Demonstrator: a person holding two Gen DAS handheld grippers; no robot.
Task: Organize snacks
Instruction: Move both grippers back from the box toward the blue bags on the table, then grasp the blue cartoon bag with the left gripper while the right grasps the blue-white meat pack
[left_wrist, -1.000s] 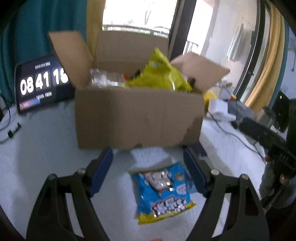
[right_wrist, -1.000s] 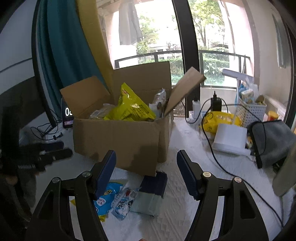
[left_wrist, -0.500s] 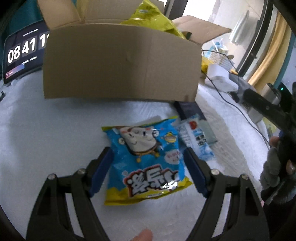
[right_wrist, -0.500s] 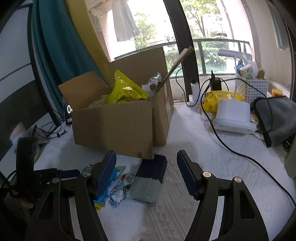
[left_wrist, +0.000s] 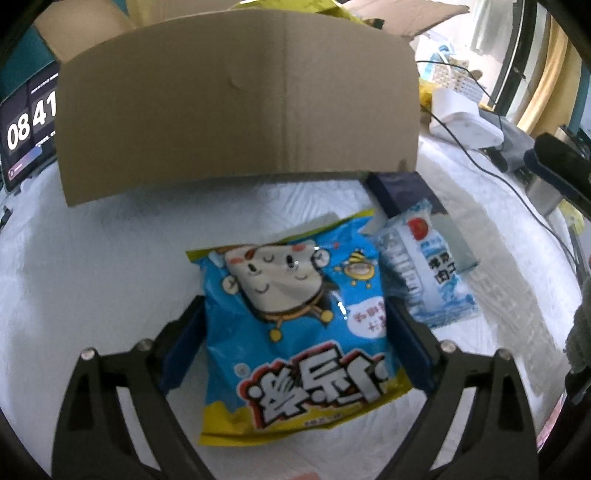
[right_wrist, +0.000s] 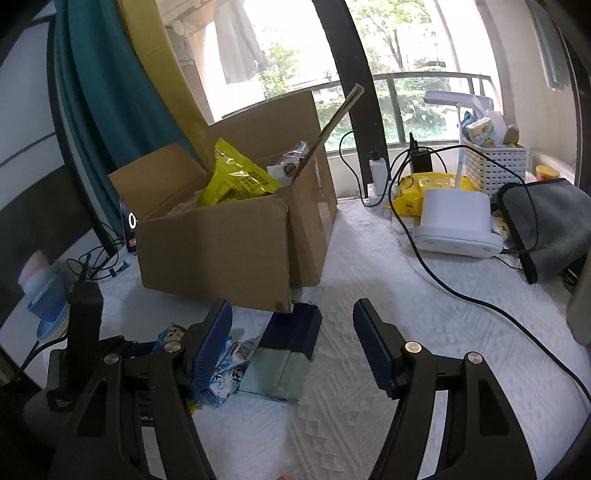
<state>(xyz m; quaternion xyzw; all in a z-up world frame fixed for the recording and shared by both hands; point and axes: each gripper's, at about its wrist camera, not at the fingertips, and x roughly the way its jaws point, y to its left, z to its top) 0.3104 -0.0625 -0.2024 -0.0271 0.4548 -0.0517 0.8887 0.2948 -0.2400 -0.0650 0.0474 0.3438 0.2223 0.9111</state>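
A blue snack bag (left_wrist: 295, 314) with a cartoon toast lies flat on the white cloth, in front of the open cardboard box (left_wrist: 236, 103). My left gripper (left_wrist: 295, 343) straddles the bag. Its jaws are opening, one blue pad at each side edge of the bag, neither pressing on it. A small pale blue packet (left_wrist: 424, 266) lies just right of the bag, against a dark blue box (left_wrist: 402, 192). In the right wrist view my right gripper (right_wrist: 291, 314) hangs open and empty above that dark blue box (right_wrist: 291, 343). A yellow bag (right_wrist: 236, 177) stands in the cardboard box (right_wrist: 214, 251).
A digital clock (left_wrist: 26, 122) stands left of the cardboard box. To the right are a white lamp base (right_wrist: 454, 221), a black cable (right_wrist: 461, 291) across the cloth, a white basket (right_wrist: 491, 166), a yellow packet (right_wrist: 424, 188) and a grey cloth (right_wrist: 546, 221).
My left gripper has come down over the blue snack bag, which now fills the space between its jaws, and the jaws stand wider. The right gripper sank a little toward the dark blue box.
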